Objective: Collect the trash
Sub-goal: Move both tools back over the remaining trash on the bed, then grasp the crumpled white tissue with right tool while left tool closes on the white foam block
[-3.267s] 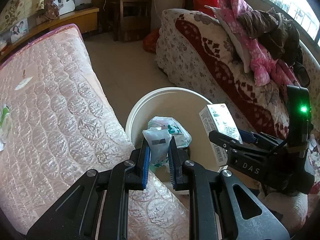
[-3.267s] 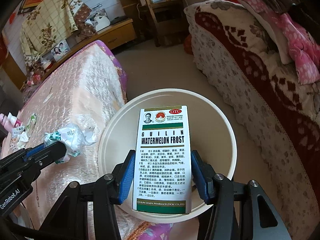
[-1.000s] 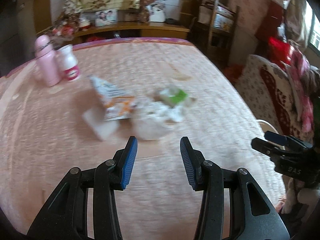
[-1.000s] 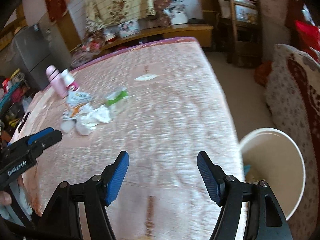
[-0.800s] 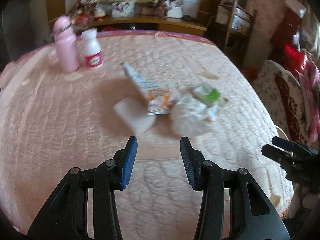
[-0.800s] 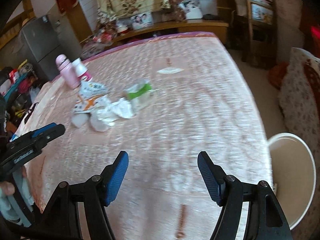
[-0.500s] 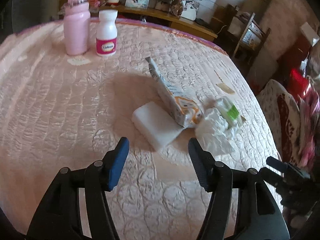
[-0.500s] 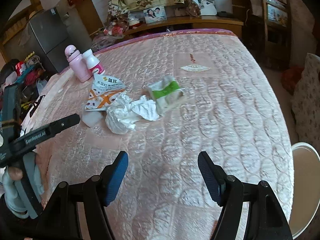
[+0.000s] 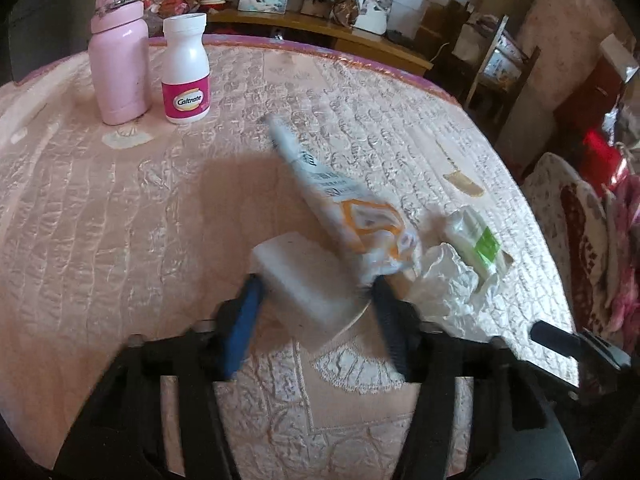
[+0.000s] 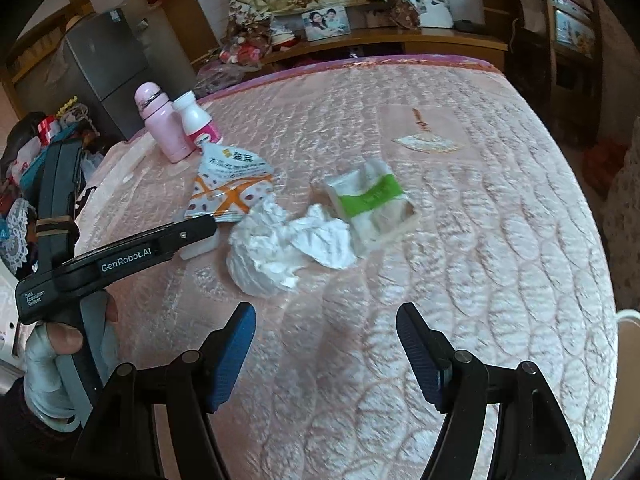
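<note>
Trash lies on the pink quilted table point(image 9: 120, 208). A white block point(image 9: 304, 276) sits between the open jaws of my left gripper point(image 9: 316, 292), which is around it but not closed. Behind it lie an orange-and-white snack packet point(image 9: 352, 212), crumpled white tissue point(image 9: 444, 276) and a green-banded wrapper point(image 9: 480, 244). In the right wrist view my right gripper point(image 10: 324, 328) is open and empty, just short of the crumpled tissue point(image 10: 280, 252); the green-banded wrapper point(image 10: 372, 204) and the snack packet point(image 10: 232, 192) lie beyond. The left gripper point(image 10: 200, 228) reaches in from the left.
A pink flask point(image 9: 118, 48) and a white Caltrate bottle point(image 9: 186, 70) stand at the table's far left. The white bin's rim point(image 10: 628, 316) shows at the right edge below the table. A shelf with photos and a sofa lie beyond.
Both grippers let go of their trash at the bin and swung back over the table. My left gripper has moved forward until its open jaws stand around the white block. The right gripper neared the tissue.
</note>
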`<state>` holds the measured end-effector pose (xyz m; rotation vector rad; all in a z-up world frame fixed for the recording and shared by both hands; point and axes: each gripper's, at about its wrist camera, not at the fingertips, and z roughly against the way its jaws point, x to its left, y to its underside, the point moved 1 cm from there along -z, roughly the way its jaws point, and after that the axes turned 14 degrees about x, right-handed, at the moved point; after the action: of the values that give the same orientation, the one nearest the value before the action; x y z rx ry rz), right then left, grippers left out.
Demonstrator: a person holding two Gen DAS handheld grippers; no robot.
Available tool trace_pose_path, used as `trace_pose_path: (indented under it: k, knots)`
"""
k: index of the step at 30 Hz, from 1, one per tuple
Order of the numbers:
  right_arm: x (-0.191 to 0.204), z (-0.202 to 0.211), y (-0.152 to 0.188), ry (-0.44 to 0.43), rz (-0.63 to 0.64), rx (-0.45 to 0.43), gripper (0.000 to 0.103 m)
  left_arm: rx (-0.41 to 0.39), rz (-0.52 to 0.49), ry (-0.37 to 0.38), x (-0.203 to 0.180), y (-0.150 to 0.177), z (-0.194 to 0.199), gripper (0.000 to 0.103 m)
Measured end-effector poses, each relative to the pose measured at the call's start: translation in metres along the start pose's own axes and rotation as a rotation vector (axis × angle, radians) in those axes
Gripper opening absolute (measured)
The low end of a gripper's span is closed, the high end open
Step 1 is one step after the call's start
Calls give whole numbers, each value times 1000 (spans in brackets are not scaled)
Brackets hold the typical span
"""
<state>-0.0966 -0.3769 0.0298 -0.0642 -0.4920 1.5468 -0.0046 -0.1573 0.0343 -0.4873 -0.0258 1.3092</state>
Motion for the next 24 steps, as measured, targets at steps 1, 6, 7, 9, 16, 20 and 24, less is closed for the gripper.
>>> trace_pose_path:
  k: [1,6,7,9,16,20,24]
  knots:
    - [4,-2,-3,-1,10,0,71,4,-1,14,4,1,1,41]
    - [20,-17,-18,-9,44,-6,74,12,2,38,21,13,19,32]
    - [23,-21,-23,-12,45,-5,74,13,3,36,24,17,24,31]
    - [28,-30,-31,-14,43,-5,74,20,-3,42,28,26,32,31]
    - [39,-53,-41,-9,76,-14,35,19,-26,21,35,58,51,32]
    - [41,-40,-27,-44,95,-25,24,31,-29,42,39,73,59,32]
    - [41,-17,-7,-68,122,-33,23,60,-76,32,33,92,64,40]
